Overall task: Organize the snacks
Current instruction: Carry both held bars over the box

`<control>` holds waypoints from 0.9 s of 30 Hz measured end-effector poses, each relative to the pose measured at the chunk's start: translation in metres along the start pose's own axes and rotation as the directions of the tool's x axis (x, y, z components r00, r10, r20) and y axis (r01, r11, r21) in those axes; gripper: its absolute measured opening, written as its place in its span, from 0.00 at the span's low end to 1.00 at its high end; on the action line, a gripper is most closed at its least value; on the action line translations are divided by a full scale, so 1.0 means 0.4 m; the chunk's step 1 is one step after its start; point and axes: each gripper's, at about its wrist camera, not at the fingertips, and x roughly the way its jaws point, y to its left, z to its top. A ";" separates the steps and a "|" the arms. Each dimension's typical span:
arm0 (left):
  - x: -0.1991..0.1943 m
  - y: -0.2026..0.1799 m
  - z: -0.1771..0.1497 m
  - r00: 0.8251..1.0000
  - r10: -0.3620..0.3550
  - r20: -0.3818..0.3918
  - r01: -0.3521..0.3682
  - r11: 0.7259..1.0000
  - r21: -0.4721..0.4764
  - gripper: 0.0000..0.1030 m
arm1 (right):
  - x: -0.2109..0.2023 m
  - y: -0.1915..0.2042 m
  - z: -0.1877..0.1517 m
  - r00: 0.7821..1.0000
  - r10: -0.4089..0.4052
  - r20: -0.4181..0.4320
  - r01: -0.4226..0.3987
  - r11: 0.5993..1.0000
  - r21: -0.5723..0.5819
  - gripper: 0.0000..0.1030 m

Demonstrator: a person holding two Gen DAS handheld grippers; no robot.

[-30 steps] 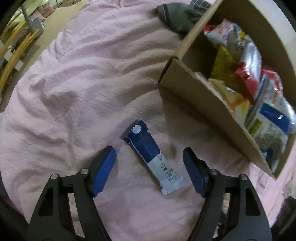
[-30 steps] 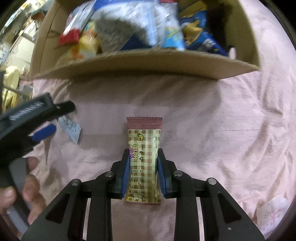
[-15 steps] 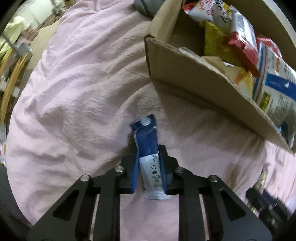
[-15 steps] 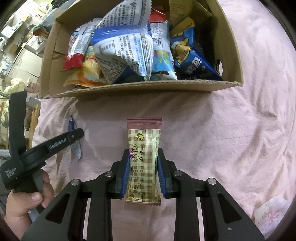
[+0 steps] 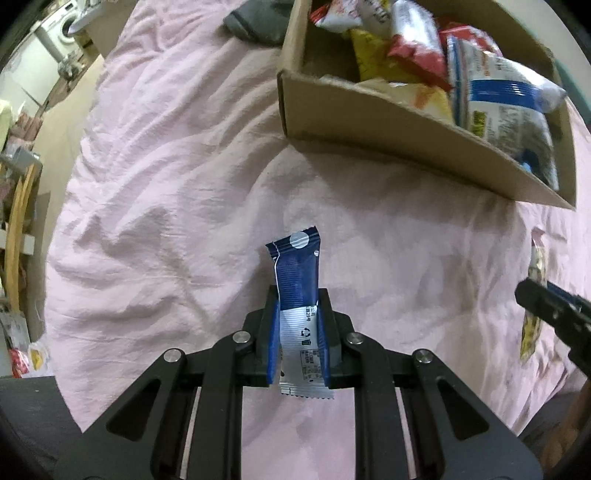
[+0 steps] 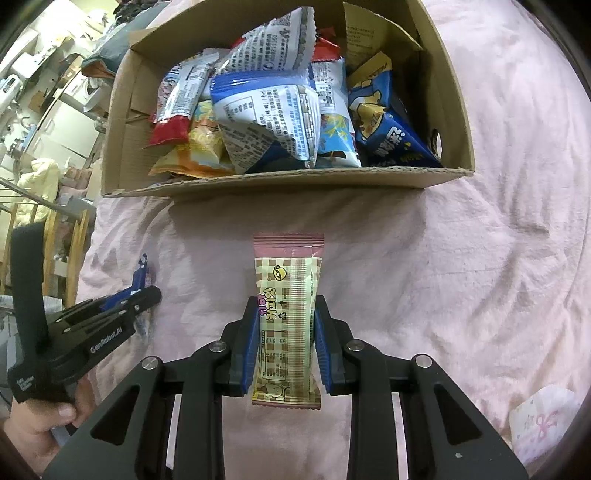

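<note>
My left gripper [image 5: 298, 325] is shut on a blue and silver snack bar [image 5: 297, 280], held above the pink bedspread. My right gripper [image 6: 284, 332] is shut on a pink checked snack bar [image 6: 287, 295], also lifted. A cardboard box [image 6: 295, 181] full of snack bags lies ahead of both grippers; in the left wrist view the box [image 5: 369, 114] is at the upper right. The left gripper [image 6: 122, 306] shows at the left of the right wrist view, the right gripper [image 5: 546, 306] at the right edge of the left wrist view.
Wrinkled pink bedspread [image 5: 166, 184] covers the surface. A grey cloth [image 5: 255, 22] lies beyond the box. A white patterned packet [image 6: 546, 421] lies at the lower right. Shelves and clutter [image 6: 44, 110] stand past the bed's left edge.
My left gripper closed on the blue snack bar and lifted it off the bedspread. My right gripper rose with the pink bar, bringing the box's inside into view.
</note>
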 end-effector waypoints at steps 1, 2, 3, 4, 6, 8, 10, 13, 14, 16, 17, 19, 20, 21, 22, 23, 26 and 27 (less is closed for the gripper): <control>-0.009 -0.003 -0.001 1.000 0.002 0.009 -0.002 1.000 0.007 0.14 | -0.002 -0.003 -0.001 1.000 0.005 0.003 -0.005 1.000 0.000 0.28; -0.020 -0.006 -0.011 1.000 0.004 0.020 -0.004 1.000 0.013 0.14 | -0.001 -0.002 -0.001 1.000 0.011 0.007 -0.011 1.000 -0.001 0.28; -0.035 -0.011 -0.014 1.000 0.004 0.030 -0.005 1.000 0.016 0.14 | -0.005 -0.006 -0.002 1.000 0.017 0.012 -0.017 1.000 -0.002 0.28; -0.050 -0.016 -0.018 0.999 0.004 0.041 -0.005 1.000 0.018 0.14 | -0.013 -0.013 -0.002 1.000 0.023 0.018 -0.023 1.000 -0.002 0.28; -0.077 -0.020 -0.022 0.998 0.006 0.061 -0.007 1.000 0.025 0.14 | -0.020 -0.019 -0.006 0.999 0.032 0.027 -0.032 0.999 -0.001 0.28; -0.102 -0.023 -0.008 0.996 0.007 0.091 -0.010 0.999 0.032 0.14 | -0.029 -0.023 -0.011 0.998 0.053 0.043 -0.053 0.999 0.004 0.28; -0.114 -0.029 -0.019 0.993 0.006 0.115 -0.011 0.999 0.039 0.14 | -0.041 -0.025 -0.009 0.995 0.074 0.062 -0.074 0.997 0.004 0.28; -0.167 -0.039 -0.018 0.987 0.000 0.161 -0.009 0.999 0.054 0.14 | -0.079 -0.022 -0.008 0.988 0.116 0.102 -0.115 0.993 -0.013 0.28; -0.182 -0.046 -0.017 0.984 0.000 0.179 -0.011 0.998 0.060 0.14 | -0.092 -0.017 -0.006 0.985 0.127 0.117 -0.125 0.992 -0.020 0.28; -0.209 -0.063 -0.008 0.976 -0.001 0.216 -0.017 0.997 0.079 0.14 | -0.122 -0.011 -0.008 0.976 0.152 0.154 -0.148 0.988 -0.035 0.28; -0.223 -0.068 -0.002 0.972 0.000 0.235 -0.022 0.996 0.089 0.14 | -0.137 -0.009 -0.008 0.971 0.163 0.172 -0.158 0.986 -0.043 0.28; -0.256 -0.075 0.014 0.960 0.000 0.280 -0.033 0.993 0.111 0.14 | -0.164 -0.004 -0.011 0.959 0.184 0.215 -0.175 0.983 -0.059 0.28; -0.272 -0.082 0.023 0.954 0.000 0.300 -0.038 0.992 0.122 0.14 | -0.176 0.001 -0.012 0.952 0.194 0.236 -0.183 0.981 -0.067 0.28; -0.284 -0.088 0.030 0.949 -0.002 0.315 -0.041 0.991 0.130 0.14 | -0.190 0.004 -0.011 0.943 0.206 0.261 -0.193 0.978 -0.073 0.28; -0.299 -0.095 0.039 0.943 -0.006 0.334 -0.043 0.989 0.140 0.14 | -0.203 0.005 -0.009 0.936 0.214 0.281 -0.200 0.977 -0.077 0.28; -0.301 -0.089 0.047 0.939 -0.009 0.344 -0.044 0.988 0.146 0.14 | -0.221 0.005 -0.008 0.924 0.225 0.309 -0.210 0.974 -0.082 0.28; -0.334 -0.108 0.071 0.921 -0.012 0.389 -0.059 0.984 0.169 0.14 | -0.259 0.003 -0.003 0.894 0.244 0.375 -0.227 0.970 -0.089 0.28; -0.339 -0.110 0.078 0.918 -0.012 0.397 -0.061 0.983 0.172 0.14 | -0.269 0.000 0.000 0.886 0.246 0.393 -0.230 0.969 -0.088 0.28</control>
